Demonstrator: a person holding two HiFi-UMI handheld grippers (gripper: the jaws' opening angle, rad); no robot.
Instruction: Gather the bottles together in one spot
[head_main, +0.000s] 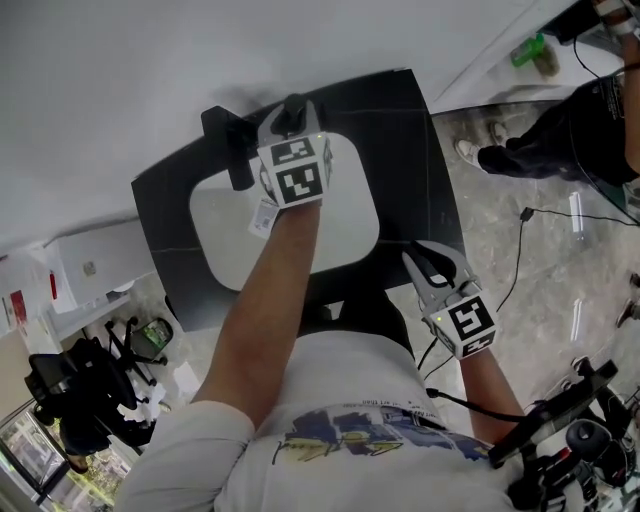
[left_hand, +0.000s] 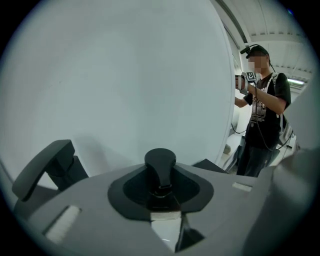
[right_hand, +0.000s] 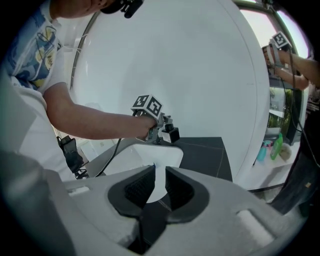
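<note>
The black bottle, or what I take for one from its rounded dark top, stands between the jaws of my left gripper, which are closed on it. It hangs over the back of the white sink, just beside the black faucet. The other bottles I can find, a green bottle and a teal bottle, sit side by side on a white ledge well off to the right, past the end of the dark counter. My right gripper is over the counter's near right corner, its jaws a little apart with nothing between them. I judge the step in hand to be carrying this bottle to the gathering spot, most likely that ledge. To do it well I should hold the squeeze even, clear the faucet before swinging right, and set the bottle down next to the green one without knocking it. Only then should I let go.
</note>
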